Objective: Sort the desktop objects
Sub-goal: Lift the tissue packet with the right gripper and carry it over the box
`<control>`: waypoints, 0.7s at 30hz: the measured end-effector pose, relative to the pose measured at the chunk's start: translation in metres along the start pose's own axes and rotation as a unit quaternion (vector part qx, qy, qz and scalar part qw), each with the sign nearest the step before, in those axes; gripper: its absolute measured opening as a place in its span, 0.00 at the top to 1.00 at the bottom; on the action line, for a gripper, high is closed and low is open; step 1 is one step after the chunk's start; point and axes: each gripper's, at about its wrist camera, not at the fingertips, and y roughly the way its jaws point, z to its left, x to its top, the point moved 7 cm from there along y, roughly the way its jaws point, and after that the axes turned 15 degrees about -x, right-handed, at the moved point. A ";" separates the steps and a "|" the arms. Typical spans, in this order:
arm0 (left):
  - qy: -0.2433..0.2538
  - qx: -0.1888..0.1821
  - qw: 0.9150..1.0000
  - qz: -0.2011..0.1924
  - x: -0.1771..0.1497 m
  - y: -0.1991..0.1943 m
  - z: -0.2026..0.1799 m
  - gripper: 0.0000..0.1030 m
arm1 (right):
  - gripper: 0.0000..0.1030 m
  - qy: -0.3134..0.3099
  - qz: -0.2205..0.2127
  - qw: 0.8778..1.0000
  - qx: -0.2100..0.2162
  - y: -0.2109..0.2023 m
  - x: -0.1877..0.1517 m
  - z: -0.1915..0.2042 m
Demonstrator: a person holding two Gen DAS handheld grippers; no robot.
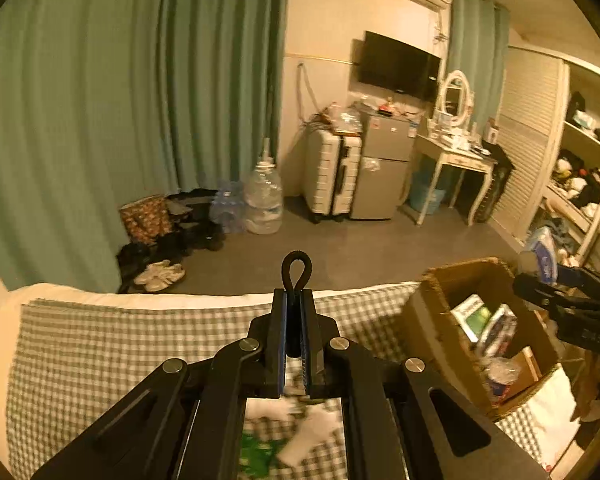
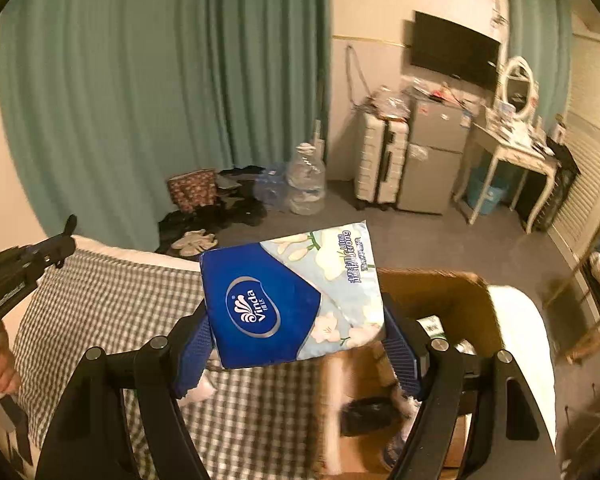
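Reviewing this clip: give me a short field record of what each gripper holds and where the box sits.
left gripper: shut on a thin black loop
right gripper: shut on a blue and white Vinda tissue pack, held between its blue fingers
container: open brown cardboard box on the green checked cloth, already holding several items
pack position: raised, at the box's near edge

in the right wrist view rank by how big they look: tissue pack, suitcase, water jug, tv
1. tissue pack, held in the right claw close to the lens, so nearness inflates it
2. tv and suitcase look about alike, not ranked
3. water jug, smallest
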 end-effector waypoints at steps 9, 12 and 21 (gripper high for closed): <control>0.033 -0.062 0.998 0.008 0.018 0.040 -0.087 0.95 | 0.27 0.029 0.012 0.998 -0.047 0.013 -0.004 -0.069; 0.047 -0.075 0.996 0.009 0.022 0.051 -0.114 0.95 | 0.27 0.045 0.014 0.997 -0.056 0.012 -0.005 -0.091; 0.068 -0.128 0.989 0.027 0.026 0.093 -0.189 0.95 | 0.27 0.075 0.022 0.995 -0.057 0.020 -0.016 -0.134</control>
